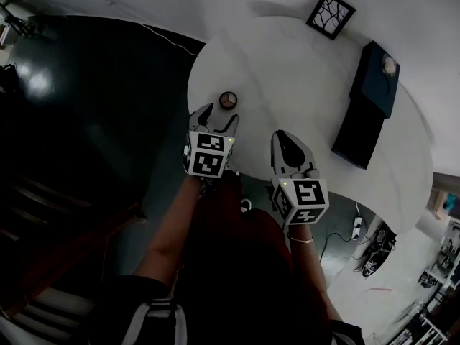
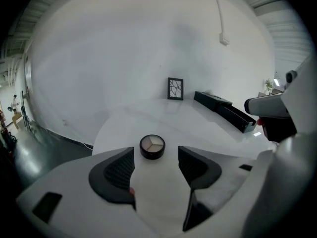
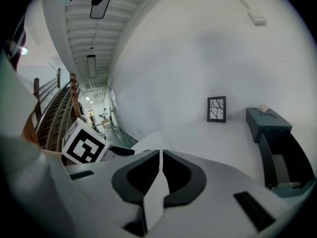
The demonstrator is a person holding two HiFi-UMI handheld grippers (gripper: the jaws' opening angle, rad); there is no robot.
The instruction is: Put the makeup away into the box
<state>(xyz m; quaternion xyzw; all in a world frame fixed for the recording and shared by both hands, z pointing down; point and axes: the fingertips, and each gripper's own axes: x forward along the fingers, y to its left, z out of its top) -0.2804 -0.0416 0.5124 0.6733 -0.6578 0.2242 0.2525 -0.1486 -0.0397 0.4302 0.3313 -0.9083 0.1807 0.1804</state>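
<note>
A small round black makeup compact (image 1: 228,100) with pale shades in it lies on the white round table (image 1: 302,70) near its left edge. My left gripper (image 1: 215,115) hangs just short of it, open, with the compact (image 2: 152,147) showing in the gap just beyond the fingertips and not touched. My right gripper (image 1: 286,139) hovers over the table's near edge, shut with nothing in it (image 3: 161,155). The dark box (image 1: 363,117) stands open at the table's right side, apart from both grippers.
A black picture frame (image 1: 330,14) stands at the table's far edge. A small pale thing (image 1: 389,65) rests on the box's taller part. Dark glossy floor lies left of the table. Cables and a power strip (image 1: 357,226) lie on the floor at lower right.
</note>
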